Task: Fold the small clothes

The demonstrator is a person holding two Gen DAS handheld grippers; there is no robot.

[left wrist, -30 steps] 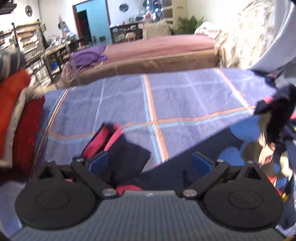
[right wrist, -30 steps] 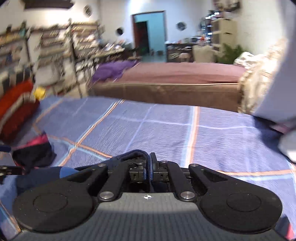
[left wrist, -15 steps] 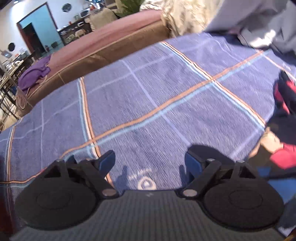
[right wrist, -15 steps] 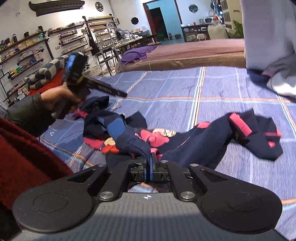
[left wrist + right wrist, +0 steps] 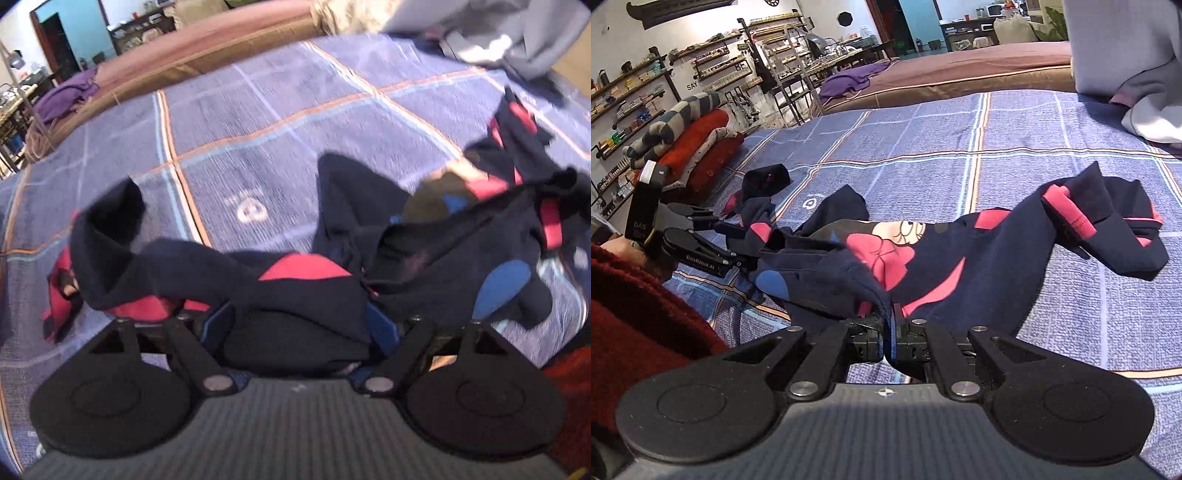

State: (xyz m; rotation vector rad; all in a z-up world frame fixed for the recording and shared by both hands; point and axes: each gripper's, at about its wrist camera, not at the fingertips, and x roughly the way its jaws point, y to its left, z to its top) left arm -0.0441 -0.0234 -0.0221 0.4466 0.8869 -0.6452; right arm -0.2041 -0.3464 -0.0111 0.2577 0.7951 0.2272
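In the right wrist view, at nine o'clock, a red knitted sleeve (image 5: 639,306) fills the edge. Just above it, a hand that is mostly hidden holds the left gripper (image 5: 746,243). Toward ten o'clock, red cushions (image 5: 701,147) are stacked with a grey striped roll (image 5: 672,118) on top, and wall shelves (image 5: 628,96) stand behind them.

The left gripper's fingers reach into the left end of the navy child's garment (image 5: 960,266). Its own camera shows the jaws standing wide, with a thick bunch of navy and pink cloth filling the gap and both blue pads (image 5: 218,321) against the fabric. In that view a loose sleeve flops out at nine o'clock, and the rest of the garment trails off to three o'clock.

The garment lies crumpled across the middle of the blue plaid blanket (image 5: 1015,122). It stretches from about nine o'clock to three o'clock. A pink cartoon print (image 5: 886,243) faces up at the centre.

At six o'clock the right gripper (image 5: 888,332) has its jaws pressed nearly together. They pinch a thin navy edge of the garment, which rises from the pads toward the print.

Toward three o'clock the other sleeve ends in a folded pink cuff (image 5: 1067,214) resting on the blanket.

At twelve o'clock, beyond the blanket, a purple cloth (image 5: 849,79) lies on a second, mauve-covered bed (image 5: 960,66). At two o'clock pale grey and white clothes (image 5: 1145,118) are heaped at the blanket's far corner, well apart from the garment.
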